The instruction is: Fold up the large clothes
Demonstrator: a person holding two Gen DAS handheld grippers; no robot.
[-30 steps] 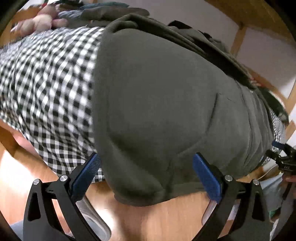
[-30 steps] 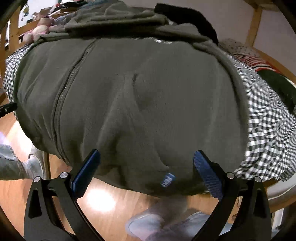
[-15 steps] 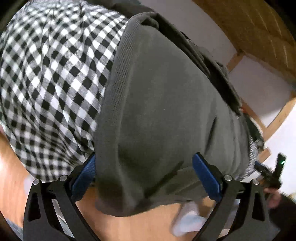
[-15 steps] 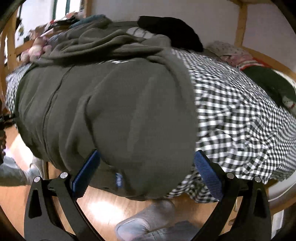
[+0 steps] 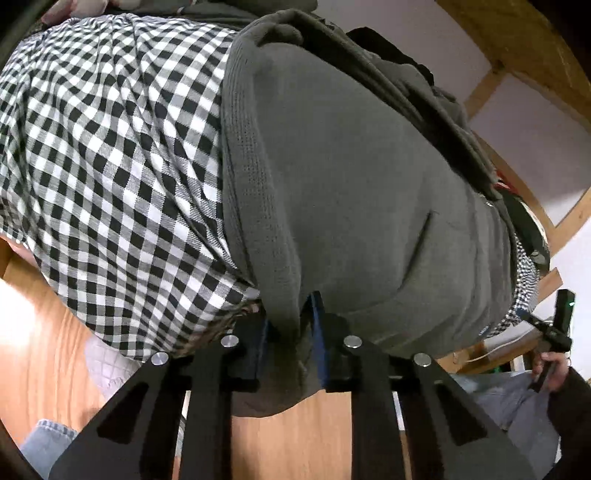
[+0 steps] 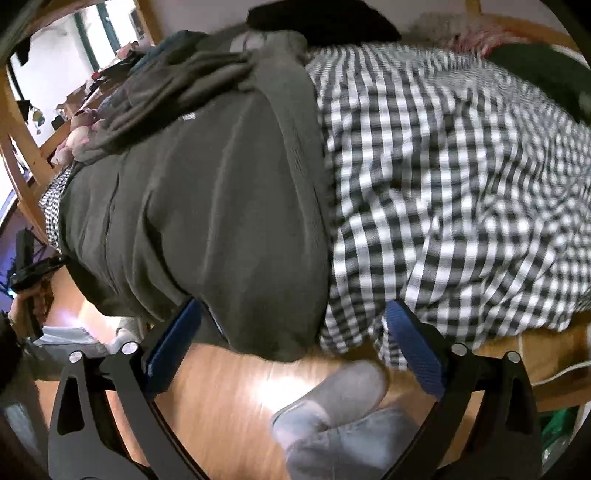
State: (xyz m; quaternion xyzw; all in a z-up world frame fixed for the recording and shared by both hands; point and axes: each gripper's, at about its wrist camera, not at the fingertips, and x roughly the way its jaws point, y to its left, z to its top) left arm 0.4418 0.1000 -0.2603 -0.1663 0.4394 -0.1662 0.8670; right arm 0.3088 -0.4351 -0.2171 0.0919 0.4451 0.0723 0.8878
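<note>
A grey-green zip hoodie (image 5: 351, 177) lies spread on a black-and-white checked bedspread (image 5: 110, 147), its lower hem hanging over the bed's near edge. My left gripper (image 5: 290, 332) is closing, and its blue pads pinch the hem's left corner. In the right wrist view the same hoodie (image 6: 221, 192) fills the left half and the checked bedspread (image 6: 443, 184) the right. My right gripper (image 6: 294, 308) is wide and starting to close. The hem's right corner hangs between its fingers, and the pads stand clear of the cloth.
A wooden floor (image 6: 229, 387) lies below the bed edge, with the person's grey slippered feet (image 6: 332, 398) on it. Dark clothes (image 6: 325, 18) and a pink plush toy (image 6: 74, 144) sit at the far side. Wooden bed posts (image 5: 480, 88) rise behind.
The left jaws, wide apart before, have closed onto the hoodie's hem corner. The right gripper has slid right along the hem, from the middle to its right corner.
</note>
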